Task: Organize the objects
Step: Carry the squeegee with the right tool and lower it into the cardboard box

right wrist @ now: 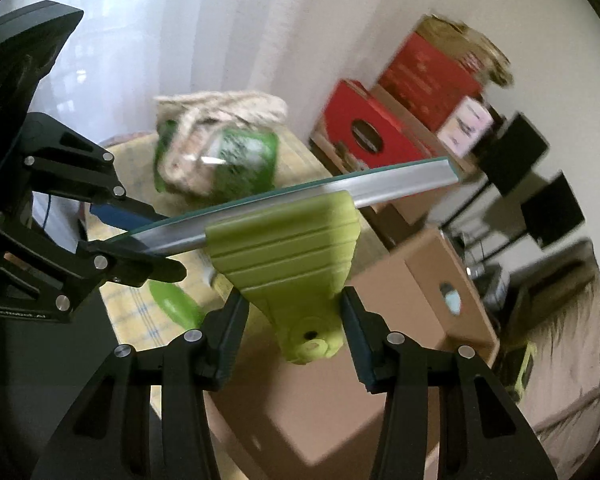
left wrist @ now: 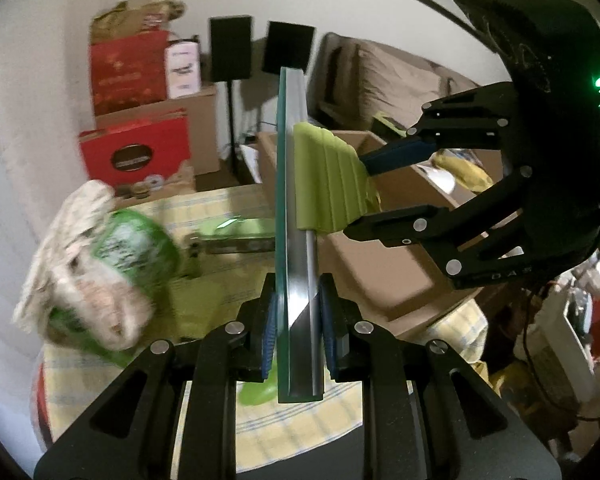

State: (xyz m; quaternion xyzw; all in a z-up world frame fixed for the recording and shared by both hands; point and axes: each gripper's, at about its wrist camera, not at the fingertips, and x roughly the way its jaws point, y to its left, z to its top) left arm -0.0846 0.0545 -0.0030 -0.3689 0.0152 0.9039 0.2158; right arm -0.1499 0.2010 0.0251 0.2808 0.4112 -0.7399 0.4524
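A squeegee hangs in the air over the table, held at two places. Its silver bar with a teal rubber blade (left wrist: 298,240) runs away from me in the left wrist view. My left gripper (left wrist: 300,334) is shut on the near end of that bar. The ribbed lime-green handle (left wrist: 328,180) sticks out to the right, and my right gripper (left wrist: 366,194) clamps it from that side. In the right wrist view the green handle (right wrist: 292,248) sits between the pads of my right gripper (right wrist: 296,320), the bar (right wrist: 300,196) crosses above, and my left gripper (right wrist: 140,242) holds its left end.
Below is a table with a yellow checked cloth (left wrist: 300,420). On it lie a green-and-white packet in a pale bag (left wrist: 100,264) and a small green object (right wrist: 176,304). A cardboard box (right wrist: 340,380) stands close below. Red boxes (left wrist: 136,152), black speakers (left wrist: 230,48) and a sofa (left wrist: 400,76) stand behind.
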